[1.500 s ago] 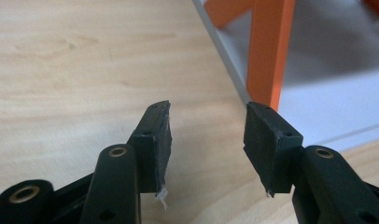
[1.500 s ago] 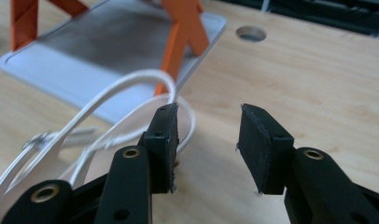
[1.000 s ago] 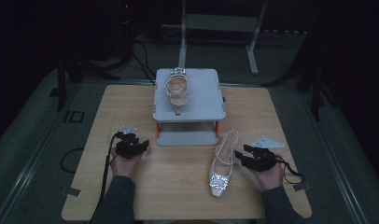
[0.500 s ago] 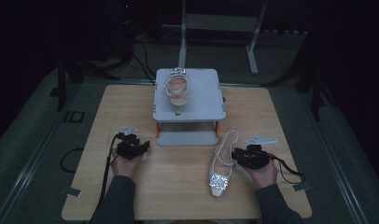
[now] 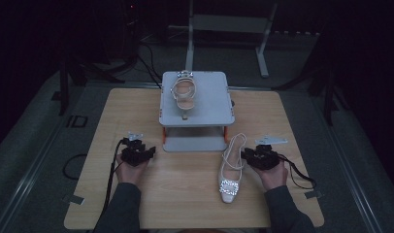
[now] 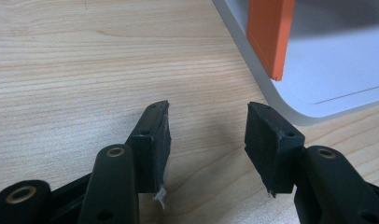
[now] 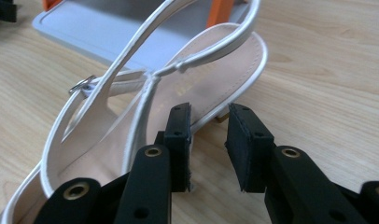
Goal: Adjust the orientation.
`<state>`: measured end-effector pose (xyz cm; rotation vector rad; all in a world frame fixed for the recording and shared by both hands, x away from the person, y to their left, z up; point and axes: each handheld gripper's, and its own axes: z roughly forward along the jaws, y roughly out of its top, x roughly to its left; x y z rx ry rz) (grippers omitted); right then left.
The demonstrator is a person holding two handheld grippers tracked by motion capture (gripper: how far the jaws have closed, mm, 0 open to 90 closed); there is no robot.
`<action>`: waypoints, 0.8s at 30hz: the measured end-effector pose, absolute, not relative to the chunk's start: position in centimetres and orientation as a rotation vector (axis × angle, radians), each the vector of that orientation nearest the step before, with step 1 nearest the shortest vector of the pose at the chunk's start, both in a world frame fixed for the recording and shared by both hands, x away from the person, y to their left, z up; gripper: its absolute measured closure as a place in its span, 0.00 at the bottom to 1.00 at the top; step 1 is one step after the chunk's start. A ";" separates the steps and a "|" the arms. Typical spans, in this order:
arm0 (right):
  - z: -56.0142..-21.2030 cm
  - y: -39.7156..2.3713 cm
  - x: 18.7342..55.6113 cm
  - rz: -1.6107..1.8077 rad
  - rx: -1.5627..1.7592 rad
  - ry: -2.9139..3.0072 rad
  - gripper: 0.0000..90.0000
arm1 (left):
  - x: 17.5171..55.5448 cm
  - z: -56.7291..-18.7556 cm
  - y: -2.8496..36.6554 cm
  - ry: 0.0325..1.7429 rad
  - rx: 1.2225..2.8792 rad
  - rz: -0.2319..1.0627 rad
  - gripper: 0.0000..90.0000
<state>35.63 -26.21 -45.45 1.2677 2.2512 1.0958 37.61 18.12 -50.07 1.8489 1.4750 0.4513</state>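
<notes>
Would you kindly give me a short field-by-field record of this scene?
table sandal: lying flat on the wooden table
stand sandal: on top of the grey stand
right tool: jaws have just been closing, astride the table sandal's sole edge, not visibly pinching it
left tool: open, nothing between the jaws, over bare wood by the grey stand

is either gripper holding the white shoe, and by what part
Neither yet. The right gripper straddles the white shoe's side edge, pads not visibly pressing; the left gripper is open.
</notes>
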 end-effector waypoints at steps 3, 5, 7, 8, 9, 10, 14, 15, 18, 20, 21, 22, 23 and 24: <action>-45.2 -26.4 35.3 1.107 1.266 2.233 0.71 | 37.6 -50.1 18.1 1.475 1.847 0.451 0.56; -44.9 -26.5 34.8 1.117 1.256 2.224 0.66 | 37.6 -50.1 18.1 1.475 1.846 0.451 0.56; -44.4 -26.6 34.0 1.139 1.240 2.219 0.61 | 37.6 -50.1 18.1 1.474 1.847 0.452 0.56; -44.2 -26.7 33.7 1.148 1.241 2.214 0.59 | 37.6 -50.1 18.1 1.475 1.846 0.451 0.56; -44.0 -26.7 33.3 1.165 1.237 2.211 0.57 | 37.6 -50.1 18.1 1.475 1.846 0.451 0.56; -43.9 -26.8 33.0 1.187 1.230 2.215 0.55 | 37.6 -50.1 18.1 1.475 1.845 0.452 0.56; -43.9 -26.4 31.6 1.195 1.197 2.242 0.49 | 37.6 -50.1 18.1 1.475 1.843 0.451 0.56; -44.0 -26.3 31.3 1.186 1.194 2.252 0.48 | 37.6 -50.1 18.1 1.474 1.843 0.451 0.56; -44.7 -26.2 30.5 1.163 1.188 2.279 0.47 | 37.6 -50.1 18.2 1.473 1.841 0.451 0.56; -44.9 -26.1 30.3 1.154 1.183 2.288 0.47 | 37.6 -50.1 18.2 1.472 1.839 0.451 0.56; -45.3 -26.1 30.0 1.145 1.189 2.300 0.47 | 37.6 -50.1 18.2 1.472 1.839 0.451 0.56; -45.5 -26.0 29.9 1.142 1.193 2.308 0.48 | 37.6 -50.1 18.2 1.473 1.840 0.452 0.56; -45.7 -26.0 29.8 1.130 1.195 2.315 0.49 | 37.6 -50.1 18.1 1.474 1.841 0.452 0.56; -45.9 -25.9 29.8 1.118 1.203 2.326 0.50 | 37.6 -50.1 18.1 1.473 1.841 0.452 0.56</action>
